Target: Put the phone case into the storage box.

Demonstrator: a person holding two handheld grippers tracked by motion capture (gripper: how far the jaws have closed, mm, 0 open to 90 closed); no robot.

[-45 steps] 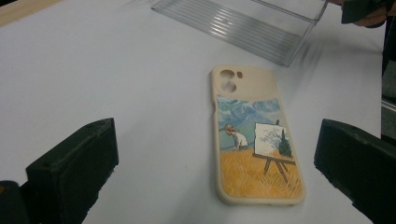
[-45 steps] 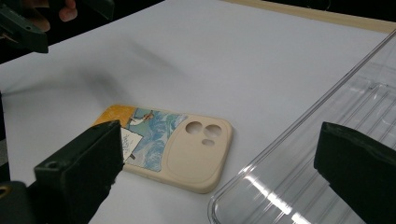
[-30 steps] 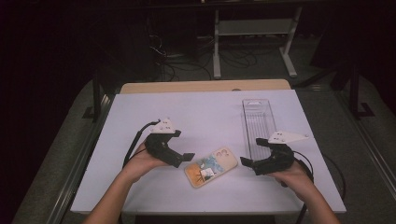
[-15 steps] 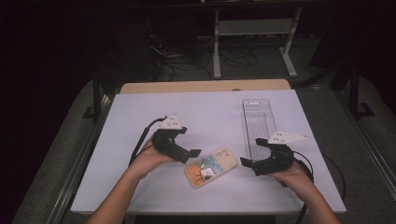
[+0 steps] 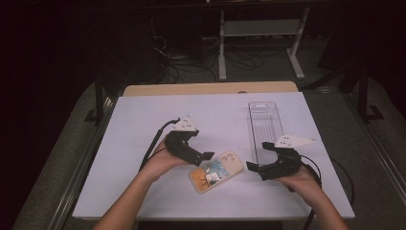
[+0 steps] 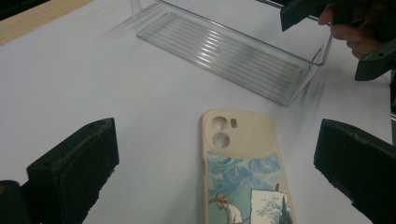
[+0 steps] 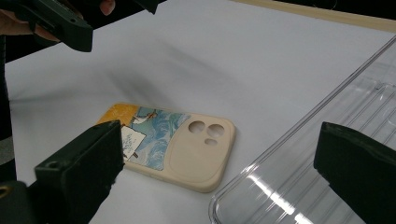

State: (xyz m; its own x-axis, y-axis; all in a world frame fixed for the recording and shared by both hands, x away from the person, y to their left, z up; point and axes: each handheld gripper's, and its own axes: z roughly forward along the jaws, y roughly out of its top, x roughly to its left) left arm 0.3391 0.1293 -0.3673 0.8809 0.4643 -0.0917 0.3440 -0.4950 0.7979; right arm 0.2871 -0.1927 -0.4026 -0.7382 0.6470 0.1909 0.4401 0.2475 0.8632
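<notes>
Cream-coloured and soft-looking, the rubbery phone case with a painted scene on its back (image 5: 216,171) lies flat, back up, on the white worktop (image 5: 143,120), just beside the near end of the long clear plastic tray (image 5: 265,124) and apart from it. It sits between the two hands, which suggests it is the thing about to be picked up, with the open-topped tray close by as a likely place to put it. The left tongs (image 5: 207,155) are angled down toward the case's camera-hole end; in the left gripper view the jaws stand wide apart on either side of the case (image 6: 245,177), touching nothing. The right tongs (image 5: 253,166) hover low near the other side of the case, by the tray's near corner; in the right gripper view they are also spread wide, empty, with the case (image 7: 180,144) and the tray's edge (image 7: 299,140) between them.
</notes>
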